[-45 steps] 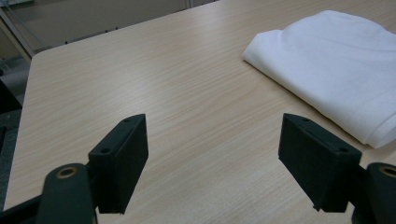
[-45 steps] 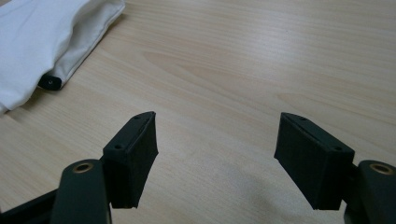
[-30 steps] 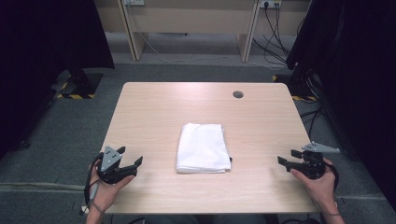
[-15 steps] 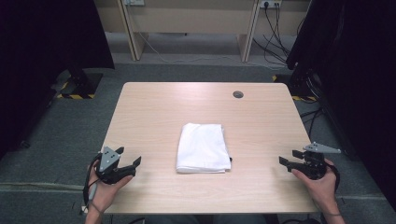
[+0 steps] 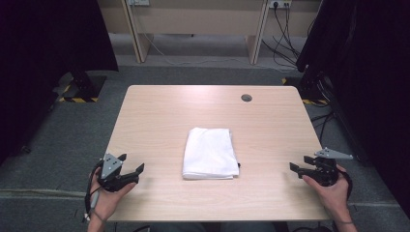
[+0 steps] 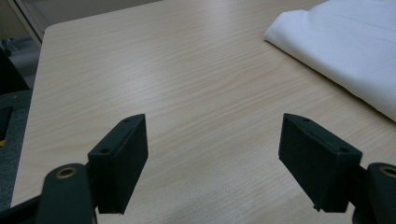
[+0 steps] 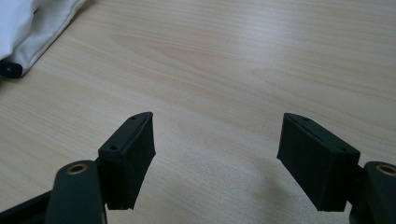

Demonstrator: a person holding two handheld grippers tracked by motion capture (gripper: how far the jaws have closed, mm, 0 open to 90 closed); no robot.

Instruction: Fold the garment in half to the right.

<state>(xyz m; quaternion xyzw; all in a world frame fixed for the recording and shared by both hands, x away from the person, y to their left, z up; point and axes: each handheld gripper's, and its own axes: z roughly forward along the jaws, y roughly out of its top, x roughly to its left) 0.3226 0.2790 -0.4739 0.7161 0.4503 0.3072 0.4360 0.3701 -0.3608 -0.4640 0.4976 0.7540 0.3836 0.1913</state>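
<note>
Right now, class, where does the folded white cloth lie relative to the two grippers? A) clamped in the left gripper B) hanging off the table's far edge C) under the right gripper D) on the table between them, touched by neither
D: the folded white cloth lies flat mid-table, apart from the open left gripper and the open right gripper.

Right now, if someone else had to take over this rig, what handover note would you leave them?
Left claw: open, holding nothing, low over the near left corner of the table.
Right claw: open, holding nothing, near the table's right edge.
Folded white cloth: lies flat mid-table, between the two claws, touched by neither. A small dark tab shows at its near right corner.
Done: nothing that shows on the cloth; it is neatly folded.
Left: any handling of the cloth, starting with bringing a claw to it.
</note>
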